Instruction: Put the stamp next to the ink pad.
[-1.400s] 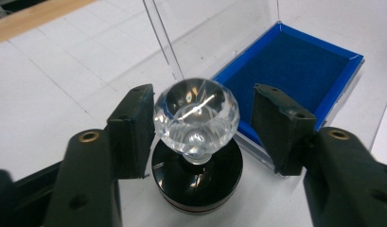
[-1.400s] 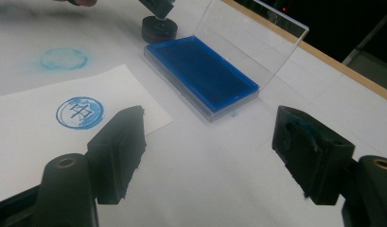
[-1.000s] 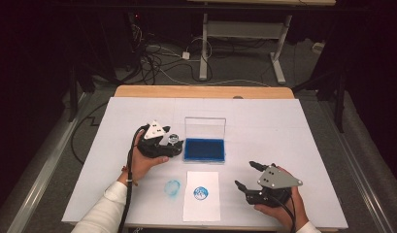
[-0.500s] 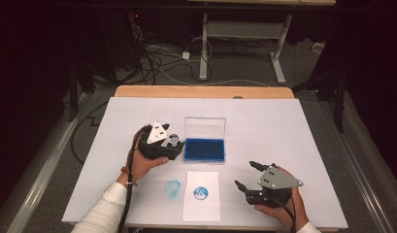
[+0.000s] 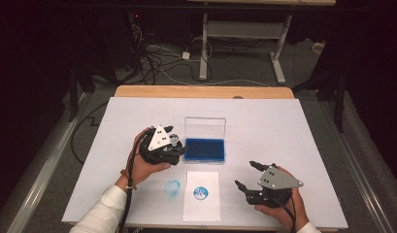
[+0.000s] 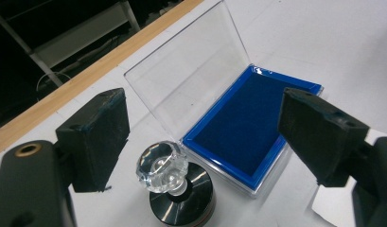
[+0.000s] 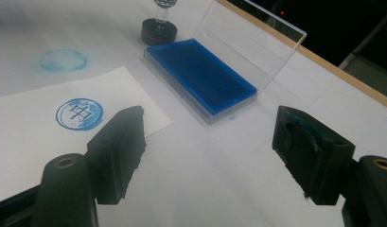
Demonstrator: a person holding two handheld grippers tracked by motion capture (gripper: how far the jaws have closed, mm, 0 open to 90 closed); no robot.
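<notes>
The left gripper [image 6: 200, 142] has its jaws spread wide, released, with nothing between the pads. The stamp [image 6: 174, 187] (clear faceted knob on a round black base) stands upright on the white table [image 5: 283, 126], low between those jaws and touching neither. Just beside the stamp sits the ink pad [image 6: 250, 125], its blue bed exposed and its clear lid [image 6: 191, 80] tilted up behind. From the high view the left gripper [image 5: 173, 145] hovers at the ink pad's [image 5: 205, 149] left end.

The right gripper [image 7: 207, 149] is likewise wide open and empty, resting near the front right of the table in the person's hand [image 5: 283, 206]. Ahead of it lies the white paper [image 7: 49, 142] bearing a round blue imprint [image 7: 79, 113], and a paler blue smudge [image 7: 62, 60] marks the table beyond it.
</notes>
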